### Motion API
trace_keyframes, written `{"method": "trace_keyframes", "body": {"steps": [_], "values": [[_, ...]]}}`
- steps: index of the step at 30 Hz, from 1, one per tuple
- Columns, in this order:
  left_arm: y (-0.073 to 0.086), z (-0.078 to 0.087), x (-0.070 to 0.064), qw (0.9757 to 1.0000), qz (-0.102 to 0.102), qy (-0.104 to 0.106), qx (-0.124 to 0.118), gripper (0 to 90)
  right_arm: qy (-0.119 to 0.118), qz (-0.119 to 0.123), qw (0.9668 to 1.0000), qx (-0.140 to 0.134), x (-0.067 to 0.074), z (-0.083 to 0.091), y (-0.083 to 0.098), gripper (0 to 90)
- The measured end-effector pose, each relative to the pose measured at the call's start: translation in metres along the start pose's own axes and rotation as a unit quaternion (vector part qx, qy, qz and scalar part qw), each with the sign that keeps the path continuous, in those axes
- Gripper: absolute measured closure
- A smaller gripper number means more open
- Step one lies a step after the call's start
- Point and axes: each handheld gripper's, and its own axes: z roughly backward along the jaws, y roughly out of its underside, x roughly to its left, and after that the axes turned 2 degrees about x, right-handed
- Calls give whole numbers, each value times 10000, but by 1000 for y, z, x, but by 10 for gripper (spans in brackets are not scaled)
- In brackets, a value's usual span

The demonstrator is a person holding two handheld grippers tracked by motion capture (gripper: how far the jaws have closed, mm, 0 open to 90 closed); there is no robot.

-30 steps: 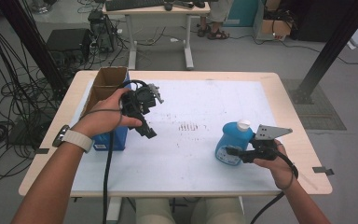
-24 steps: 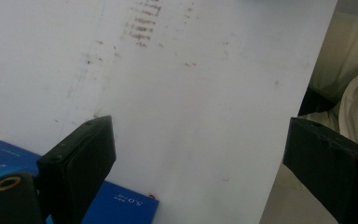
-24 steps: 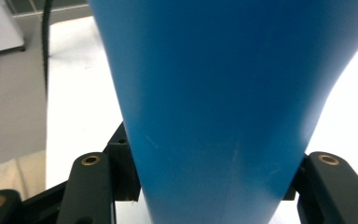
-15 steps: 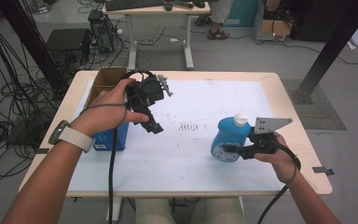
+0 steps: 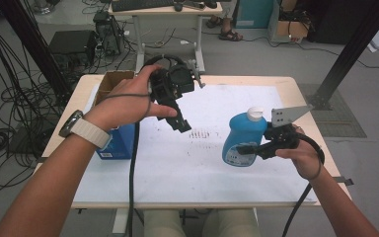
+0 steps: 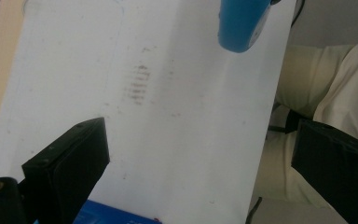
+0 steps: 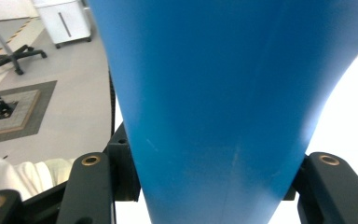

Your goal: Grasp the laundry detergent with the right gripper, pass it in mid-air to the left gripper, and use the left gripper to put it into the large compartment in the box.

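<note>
The right gripper (image 5: 249,148) clamps a blue plastic bottle with a white cap (image 5: 244,136), holding it clear of the white paper sheet (image 5: 197,163) that covers the wooden table (image 5: 296,89). Its jaws press both sides of the bottle's body. The left gripper (image 5: 180,121) hangs well apart from the bottle, above the sheet; its jaws have just been opening, stand wide and hold nothing. A blue box (image 5: 118,143) lies at the sheet's edge, far from the bottle
</note>
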Motion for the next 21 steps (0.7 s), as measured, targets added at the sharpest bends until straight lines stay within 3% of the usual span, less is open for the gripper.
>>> {"method": "trace_keyframes", "body": {"steps": [12, 21], "values": [[-31, 16, -6, 9990, -441, 43, 76, 48, -343, 323, 9988, 108, -2, -3, -31, 429], [-39, 18, -11, 9987, -492, 104, 116, 47, -489, 593, 9969, 141, -5, -10, -49, 428]]}}
